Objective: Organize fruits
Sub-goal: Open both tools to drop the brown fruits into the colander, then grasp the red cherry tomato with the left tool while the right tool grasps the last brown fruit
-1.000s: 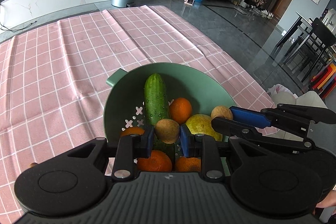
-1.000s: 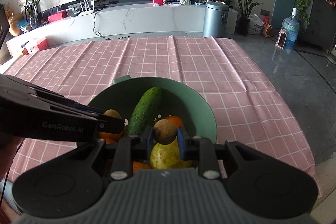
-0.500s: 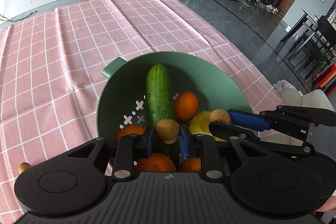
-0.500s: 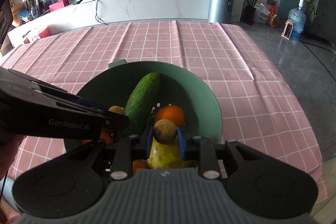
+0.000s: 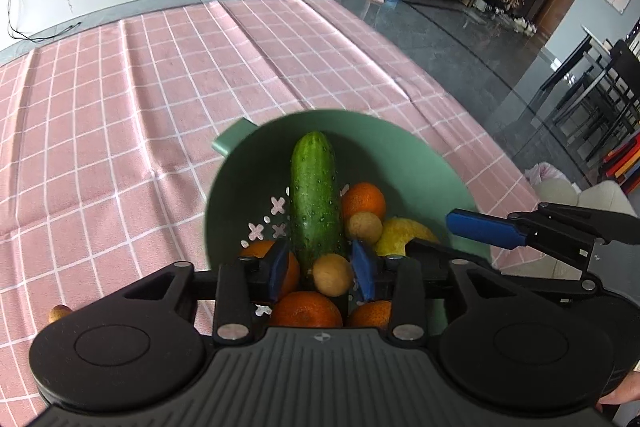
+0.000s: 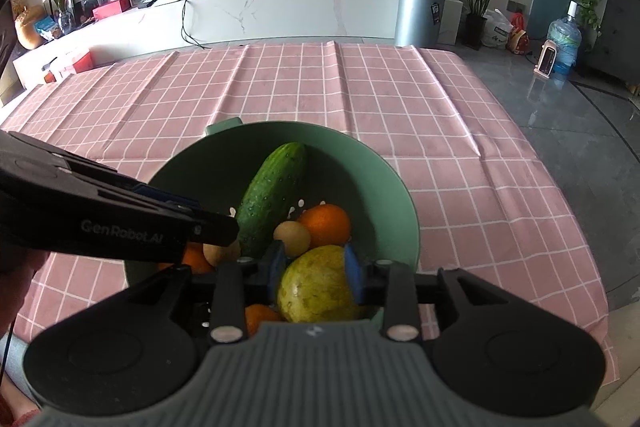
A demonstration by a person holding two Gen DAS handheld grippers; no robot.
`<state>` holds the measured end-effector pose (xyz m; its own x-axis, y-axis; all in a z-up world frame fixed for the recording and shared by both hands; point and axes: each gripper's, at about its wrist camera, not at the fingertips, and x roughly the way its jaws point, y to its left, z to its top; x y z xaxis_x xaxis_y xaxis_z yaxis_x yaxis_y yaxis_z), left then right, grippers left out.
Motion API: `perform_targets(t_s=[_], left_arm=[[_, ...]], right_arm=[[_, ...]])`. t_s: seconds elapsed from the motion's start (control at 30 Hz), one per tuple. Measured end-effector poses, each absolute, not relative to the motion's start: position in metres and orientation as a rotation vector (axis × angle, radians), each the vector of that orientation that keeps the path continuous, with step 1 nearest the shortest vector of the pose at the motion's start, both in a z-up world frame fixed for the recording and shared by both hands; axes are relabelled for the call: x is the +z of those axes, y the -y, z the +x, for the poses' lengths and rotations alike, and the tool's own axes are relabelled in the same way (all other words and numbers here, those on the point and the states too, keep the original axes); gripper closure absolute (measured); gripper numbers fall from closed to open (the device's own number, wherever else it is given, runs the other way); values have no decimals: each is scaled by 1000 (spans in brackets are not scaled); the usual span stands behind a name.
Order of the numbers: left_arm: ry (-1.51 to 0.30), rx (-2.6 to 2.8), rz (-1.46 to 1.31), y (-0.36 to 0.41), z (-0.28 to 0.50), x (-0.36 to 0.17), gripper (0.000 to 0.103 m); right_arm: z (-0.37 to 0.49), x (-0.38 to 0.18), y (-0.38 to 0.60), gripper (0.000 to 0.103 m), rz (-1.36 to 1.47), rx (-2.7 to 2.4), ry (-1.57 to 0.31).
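In the left wrist view, the left hand-held gripper (image 5: pixel 320 277) at lower centre has its jaws opening, a small round brown fruit (image 5: pixel 332 274) between them untouched. The green colander (image 5: pixel 424 163) at frame centre holds a cucumber (image 5: pixel 314 199), oranges (image 5: pixel 363 199) and a yellow-green fruit (image 6: pixel 316 285). At right, the right hand-held gripper (image 6: pixel 314 275) is also opening, clear of that fruit.

A green bowl (image 6: pixel 404 215) sits on the pink checked cloth (image 6: pixel 460 131). Inside lie a cucumber (image 6: pixel 272 199), oranges (image 6: pixel 325 225), a yellow-green pear (image 6: pixel 316 285) and two small tan fruits (image 5: pixel 363 227).
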<state>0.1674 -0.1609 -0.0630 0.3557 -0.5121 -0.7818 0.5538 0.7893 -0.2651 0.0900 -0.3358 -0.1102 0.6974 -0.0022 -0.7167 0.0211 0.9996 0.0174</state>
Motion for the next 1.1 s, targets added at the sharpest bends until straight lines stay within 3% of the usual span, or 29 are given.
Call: perform_targets(t_s=[0.2,0.33,0.67,1.1], left_arm=[[-901,-659,37,141,154,-36,54],[-840,-625,72,126,143,-17,52],[-776,-570,158,84,120,5,47],[-767,-482,181,34,108,-12,47]], right_arm=[[79,-93,331,56,40,-32,-734],[67,-80,322,44,60,-36,-677],[39,-72,287,42,168,3,-598],[31,-87,230,39,171,51,-602]])
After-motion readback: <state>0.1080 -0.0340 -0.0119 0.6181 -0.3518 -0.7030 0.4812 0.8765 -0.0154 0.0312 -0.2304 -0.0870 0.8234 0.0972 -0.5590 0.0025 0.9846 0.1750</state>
